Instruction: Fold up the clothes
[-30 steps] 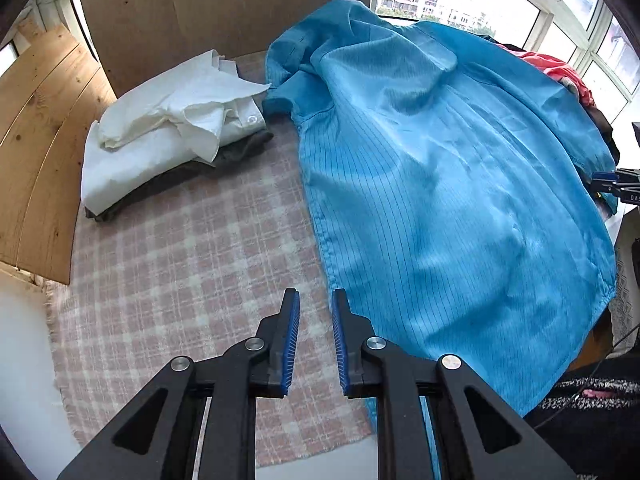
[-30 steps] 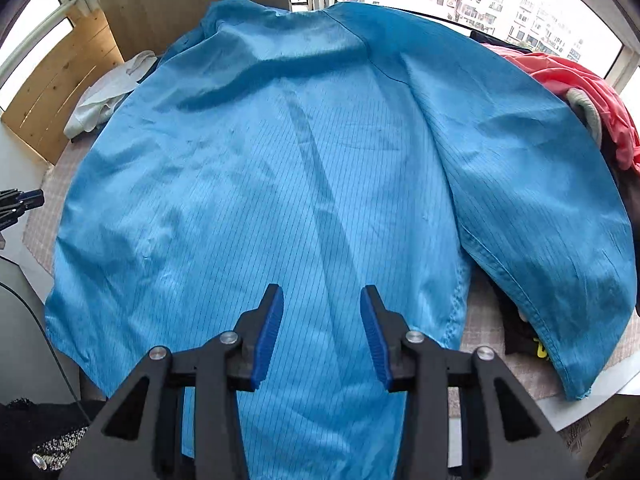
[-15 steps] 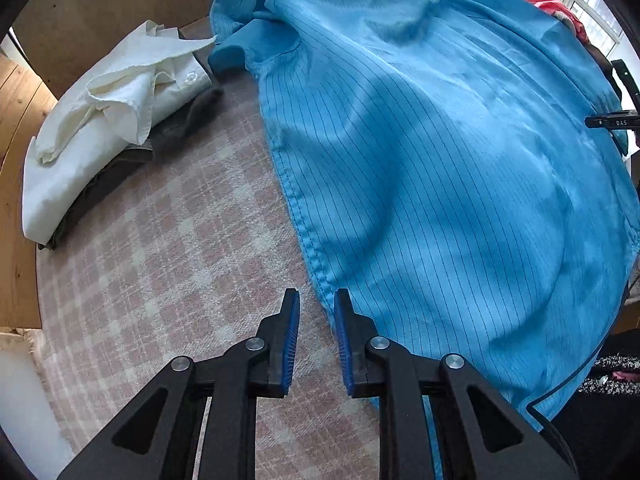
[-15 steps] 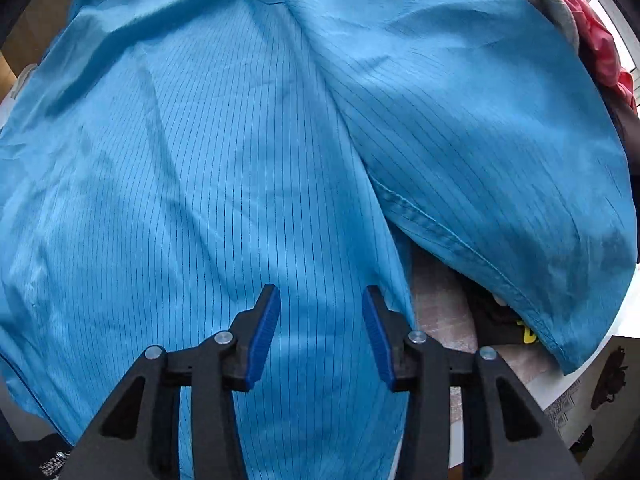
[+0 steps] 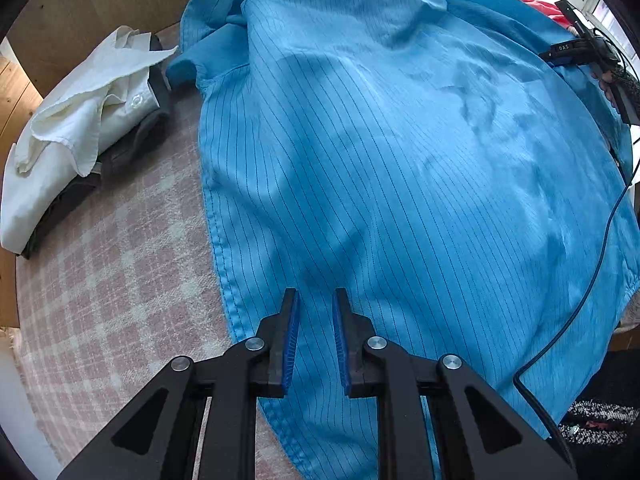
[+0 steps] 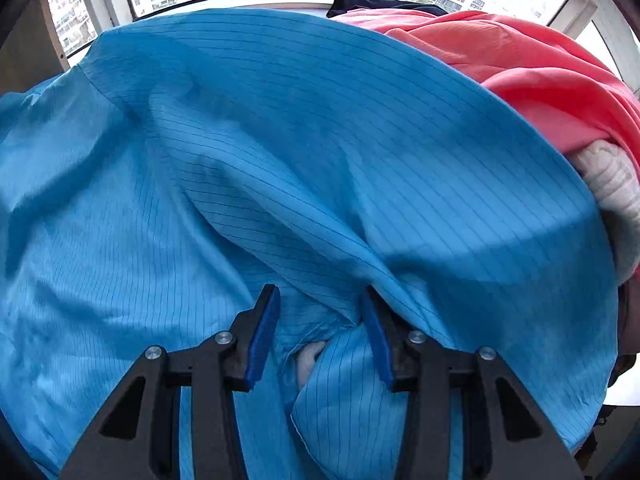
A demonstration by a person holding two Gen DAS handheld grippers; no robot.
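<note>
The blue striped garment (image 5: 400, 184) lies spread flat, back up, across the checked cloth (image 5: 120, 272) that covers the desk — laid out this way, by my reading, so its edges can be taken for a fold.

The left gripper (image 5: 314, 332) hangs over the garment just inside its stitched side hem (image 5: 218, 240). Its fingers stand narrowly parted with nothing between them; no grip is made.

The right gripper (image 6: 320, 332) sits low over the far side, where the sleeve (image 6: 440, 184) overlaps the body. Its fingers are released and straddle a raised ridge of cloth — positioned to pinch it, judging by the placement.

A white folded shirt (image 5: 80, 120) rests on a dark item at the desk's far left, set apart as finished work. A coral garment (image 6: 540, 76) waits beyond the sleeve.
</note>
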